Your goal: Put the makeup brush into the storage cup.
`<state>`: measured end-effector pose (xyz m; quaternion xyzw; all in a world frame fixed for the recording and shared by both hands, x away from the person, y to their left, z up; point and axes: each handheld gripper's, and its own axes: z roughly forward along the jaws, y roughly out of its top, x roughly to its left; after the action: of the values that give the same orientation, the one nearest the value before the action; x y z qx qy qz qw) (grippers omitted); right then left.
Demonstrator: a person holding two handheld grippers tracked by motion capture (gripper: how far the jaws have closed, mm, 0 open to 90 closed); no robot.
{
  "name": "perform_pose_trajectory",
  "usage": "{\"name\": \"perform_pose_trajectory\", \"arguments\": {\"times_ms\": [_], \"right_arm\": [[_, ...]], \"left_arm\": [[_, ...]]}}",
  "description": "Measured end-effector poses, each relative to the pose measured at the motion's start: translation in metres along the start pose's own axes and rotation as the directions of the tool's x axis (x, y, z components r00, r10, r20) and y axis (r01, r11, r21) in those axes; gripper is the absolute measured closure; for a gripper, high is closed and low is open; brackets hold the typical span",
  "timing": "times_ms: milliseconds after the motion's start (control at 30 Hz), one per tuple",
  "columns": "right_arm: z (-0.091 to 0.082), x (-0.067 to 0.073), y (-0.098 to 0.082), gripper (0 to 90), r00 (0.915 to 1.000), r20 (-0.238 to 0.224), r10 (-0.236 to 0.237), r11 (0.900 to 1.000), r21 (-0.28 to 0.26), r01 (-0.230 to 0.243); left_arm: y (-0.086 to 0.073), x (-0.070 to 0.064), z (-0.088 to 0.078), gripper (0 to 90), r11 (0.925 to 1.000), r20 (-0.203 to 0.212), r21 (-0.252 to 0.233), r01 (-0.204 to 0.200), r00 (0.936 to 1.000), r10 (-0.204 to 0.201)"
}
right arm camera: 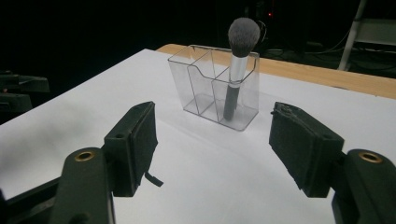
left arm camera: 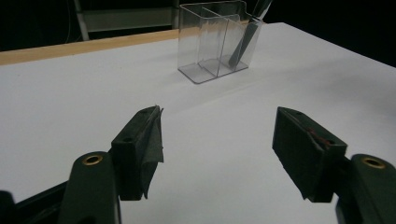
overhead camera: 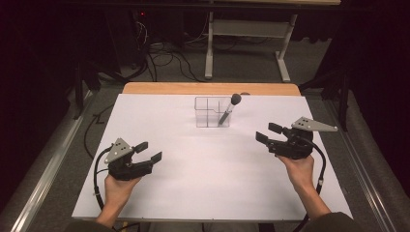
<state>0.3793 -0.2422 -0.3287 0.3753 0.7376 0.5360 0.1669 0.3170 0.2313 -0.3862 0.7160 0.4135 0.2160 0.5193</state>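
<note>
Jaws of the left gripper (overhead camera: 149,151) are held spread with nothing between them, low over the white table (overhead camera: 193,193) near its left front. The right gripper (overhead camera: 269,133) is likewise held spread and empty, at the right side of the table, aimed toward the centre. A makeup brush (right arm camera: 237,70) is seen standing tilted, bristles up, in the right-hand compartment of a clear acrylic organizer (overhead camera: 212,112), as seen from the high view. The organizer is placed toward the far middle of the table, well apart from both grippers.
</note>
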Motion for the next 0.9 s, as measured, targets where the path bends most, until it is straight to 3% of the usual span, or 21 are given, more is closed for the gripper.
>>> {"name": "perform_pose_trajectory", "arguments": {"times_ms": [367, 667, 900], "right_arm": [[-0.012, 0.002, -0.018, 34.0, 0.9998, 0.018, 0.012, 1.000, -0.011, -0.011], [-0.011, -0.002, -0.039, 33.9, 0.9992, 0.026, 0.030, 1.000, 0.000, -0.030], [-0.012, -0.001, -0.044, 33.6, 0.9992, 0.030, 0.028, 1.000, 0.004, -0.028]], "left_arm": [[0.000, 0.000, 0.000, 33.4, 1.0000, -0.005, -0.005, 0.001, 1.0000, -0.001], [0.000, 0.000, 0.000, 33.4, 1.0000, -0.001, -0.006, -0.001, 1.0000, 0.001], [0.000, 0.000, 0.000, 33.4, 1.0000, 0.000, -0.007, -0.003, 1.0000, 0.003]]}}
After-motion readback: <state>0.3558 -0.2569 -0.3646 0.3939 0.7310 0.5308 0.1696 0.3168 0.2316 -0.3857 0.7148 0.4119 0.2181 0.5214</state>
